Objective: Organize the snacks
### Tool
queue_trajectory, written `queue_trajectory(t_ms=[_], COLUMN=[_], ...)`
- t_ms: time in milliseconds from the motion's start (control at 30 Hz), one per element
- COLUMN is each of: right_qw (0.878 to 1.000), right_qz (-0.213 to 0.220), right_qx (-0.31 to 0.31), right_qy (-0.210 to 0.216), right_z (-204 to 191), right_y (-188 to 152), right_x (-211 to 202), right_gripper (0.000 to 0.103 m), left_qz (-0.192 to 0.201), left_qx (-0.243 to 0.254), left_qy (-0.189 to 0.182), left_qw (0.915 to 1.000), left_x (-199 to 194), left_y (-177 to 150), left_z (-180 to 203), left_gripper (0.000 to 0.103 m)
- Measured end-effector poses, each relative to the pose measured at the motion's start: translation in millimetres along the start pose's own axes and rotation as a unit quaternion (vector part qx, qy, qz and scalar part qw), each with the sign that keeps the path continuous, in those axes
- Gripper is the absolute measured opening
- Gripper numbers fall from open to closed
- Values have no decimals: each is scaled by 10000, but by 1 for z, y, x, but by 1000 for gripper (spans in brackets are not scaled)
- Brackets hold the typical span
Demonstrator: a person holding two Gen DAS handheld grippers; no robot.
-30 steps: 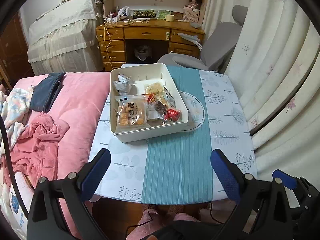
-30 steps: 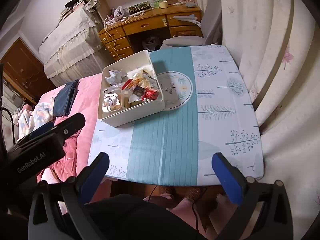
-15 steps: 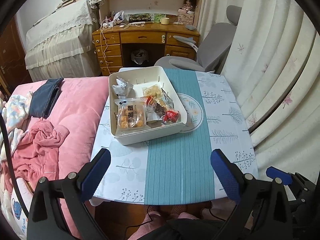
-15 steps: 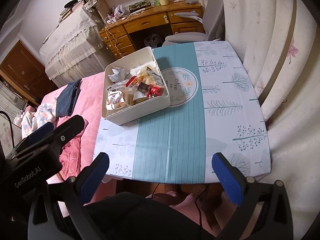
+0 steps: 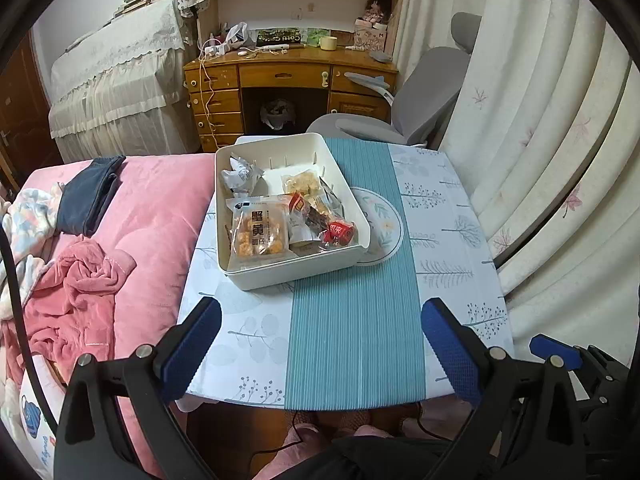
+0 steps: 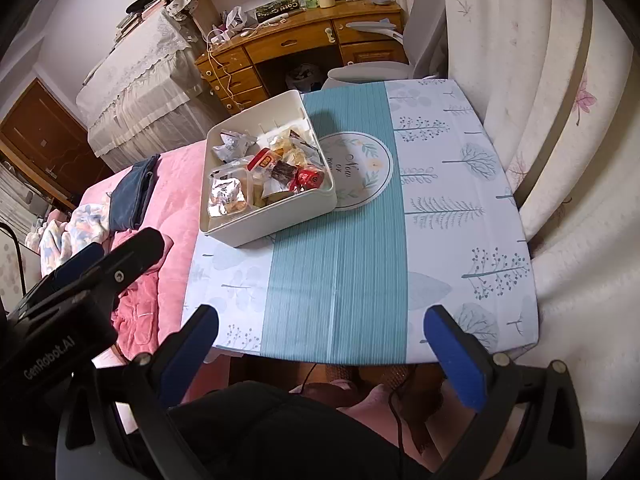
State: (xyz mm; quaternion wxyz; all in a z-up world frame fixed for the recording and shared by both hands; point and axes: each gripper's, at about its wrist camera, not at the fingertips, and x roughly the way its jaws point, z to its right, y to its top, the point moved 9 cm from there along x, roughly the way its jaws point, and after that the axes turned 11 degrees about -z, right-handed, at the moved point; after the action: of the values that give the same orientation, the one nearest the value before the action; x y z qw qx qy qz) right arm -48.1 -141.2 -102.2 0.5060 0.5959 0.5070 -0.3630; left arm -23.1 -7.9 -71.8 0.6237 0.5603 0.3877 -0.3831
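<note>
Both grippers, left [image 5: 320,344] and right [image 6: 320,348], hang spread and empty over the table's [image 5: 356,340] near edge. The snack-filled bin [image 5: 296,272] sits far left, long axis running near-to-far, slightly skewed.

I count one white bin [image 5: 256,276] on the table [image 5: 352,344], with one round mat [image 6: 360,168] tucked just beside it. Inside the bin sit one big orange-lettered packet [image 5: 260,232], one silver pouch [image 5: 240,174] behind that packet, one small red packet [image 5: 340,232] in the bin's near corner, and a few more wrappers I cannot tally apart
</note>
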Motion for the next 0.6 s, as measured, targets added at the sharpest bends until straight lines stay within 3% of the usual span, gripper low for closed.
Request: queue_trajectory(t_ms=[600], right_qw=[10000], right_qz=[-16], right_qx=[-41], right_qy=[-10], right_z=[8], right_y=[0], right_x=[0], right_gripper=[103], left_qz=[-5], left_qx=[-57], left_qy=[-20], left_qw=[10000], left_x=[7], left_y=[4], left_z=[8], left_gripper=[100])
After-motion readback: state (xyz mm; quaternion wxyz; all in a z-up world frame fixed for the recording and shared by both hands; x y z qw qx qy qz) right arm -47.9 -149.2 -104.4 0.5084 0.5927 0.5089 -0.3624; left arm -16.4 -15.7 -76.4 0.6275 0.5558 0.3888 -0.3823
